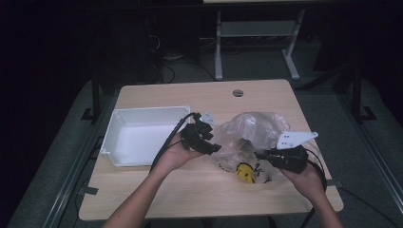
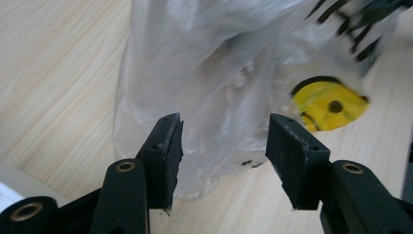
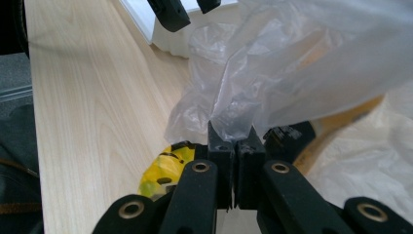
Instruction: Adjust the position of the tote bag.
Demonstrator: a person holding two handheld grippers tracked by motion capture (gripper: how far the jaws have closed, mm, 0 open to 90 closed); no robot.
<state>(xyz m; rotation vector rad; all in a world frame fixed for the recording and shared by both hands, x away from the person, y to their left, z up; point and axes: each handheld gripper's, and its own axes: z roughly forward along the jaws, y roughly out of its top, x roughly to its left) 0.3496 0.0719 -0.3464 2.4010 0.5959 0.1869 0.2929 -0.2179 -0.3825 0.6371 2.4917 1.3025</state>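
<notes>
On the pale wood table [image 1: 190,190], seen from the high view, largest first:

White bin [image 1: 142,135]: open-topped, at the table's left half, just beside my left hand [image 1: 177,153]. The right gripper view cuts it to a corner of wall at the top edge.

Clear plastic bag [image 1: 256,130]: crumpled, right of centre, between my two grippers. The left gripper view gives its near end lying on the wood; the right gripper view gives a fold of it rising straight out of my closed jaws.

Left gripper [image 1: 216,148]: held palm-up, forearm entering from the bottom, tips aimed right toward the bag. Jaws stand wide apart in its own view [image 2: 224,156], gripping nothing; the bag lies beyond and between them, contact not clear.

Right gripper [image 1: 259,154]: held low at the bag's near right edge, aimed left, grey plate on top. Its own view [image 3: 236,141] shows the jaws pressed together, pinching the bag film.

Yellow disc [image 1: 244,172]: black markings, on the table at the bag's near edge, partly veiled by film. Blurred in the left gripper view; half hidden behind my jaws in the right gripper view. What it is, I cannot tell.
</notes>
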